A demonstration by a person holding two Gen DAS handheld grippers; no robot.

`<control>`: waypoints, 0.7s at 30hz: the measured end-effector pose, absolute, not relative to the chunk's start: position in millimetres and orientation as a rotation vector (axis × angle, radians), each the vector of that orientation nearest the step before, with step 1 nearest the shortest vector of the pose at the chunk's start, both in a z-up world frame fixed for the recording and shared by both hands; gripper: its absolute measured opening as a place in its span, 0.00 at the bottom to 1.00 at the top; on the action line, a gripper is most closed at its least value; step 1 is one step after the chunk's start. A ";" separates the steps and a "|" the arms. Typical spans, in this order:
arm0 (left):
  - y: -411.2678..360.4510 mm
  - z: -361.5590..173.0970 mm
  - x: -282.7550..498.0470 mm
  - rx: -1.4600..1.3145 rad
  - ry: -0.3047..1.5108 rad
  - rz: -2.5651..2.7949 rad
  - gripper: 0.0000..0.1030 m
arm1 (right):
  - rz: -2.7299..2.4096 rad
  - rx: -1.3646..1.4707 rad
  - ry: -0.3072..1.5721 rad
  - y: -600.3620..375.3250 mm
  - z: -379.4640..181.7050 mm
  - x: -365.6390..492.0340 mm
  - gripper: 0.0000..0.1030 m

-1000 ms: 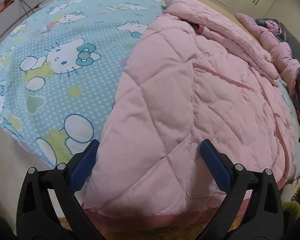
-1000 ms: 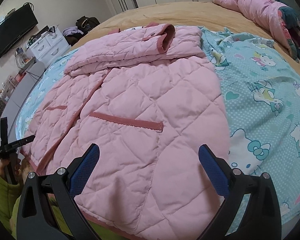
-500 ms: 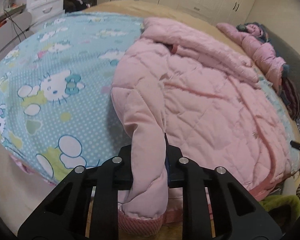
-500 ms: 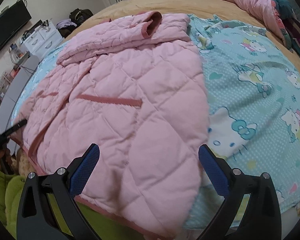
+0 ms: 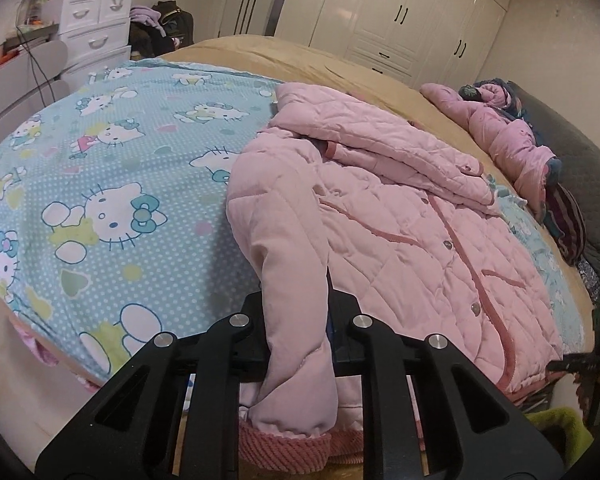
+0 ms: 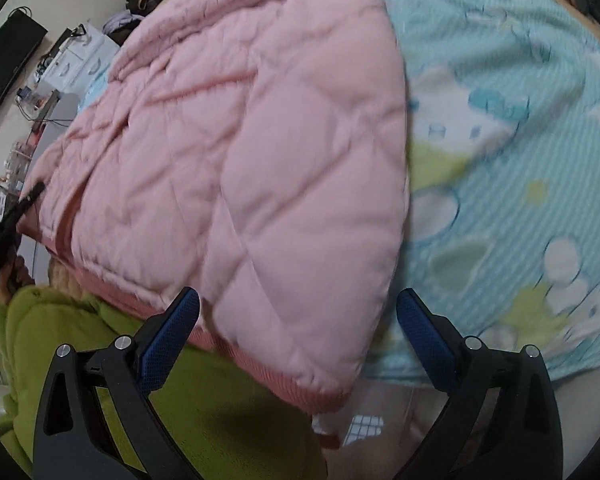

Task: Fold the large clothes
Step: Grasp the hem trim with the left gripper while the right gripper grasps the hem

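Note:
A large pink quilted coat lies spread on the bed over a blue cartoon-cat blanket, sleeves folded across its top. My left gripper is shut on the coat's near hem corner, which stands pinched up in a ridge between the fingers. In the right wrist view the coat's other hem corner fills the picture. My right gripper hangs open just above that corner, one blue pad over the ribbed hem, the other pad over the blanket.
A second pink garment lies heaped at the far side of the bed by a dark headboard. White drawers and wardrobes line the room. A person's green sleeve sits under the right gripper.
My left gripper closed on the coat's hem and raised it into a ridge. My right gripper dropped toward the other hem corner, still open, and the view there is blurred.

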State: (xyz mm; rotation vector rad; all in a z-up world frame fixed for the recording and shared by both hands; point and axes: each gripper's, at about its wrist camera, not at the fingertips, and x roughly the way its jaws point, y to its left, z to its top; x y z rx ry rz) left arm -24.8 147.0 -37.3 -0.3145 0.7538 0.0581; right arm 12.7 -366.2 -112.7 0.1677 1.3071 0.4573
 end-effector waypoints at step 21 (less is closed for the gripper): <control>145.3 -9.6 -16.0 -0.331 0.679 0.069 0.09 | 0.661 0.305 0.832 -371.4 10.2 41.7 0.16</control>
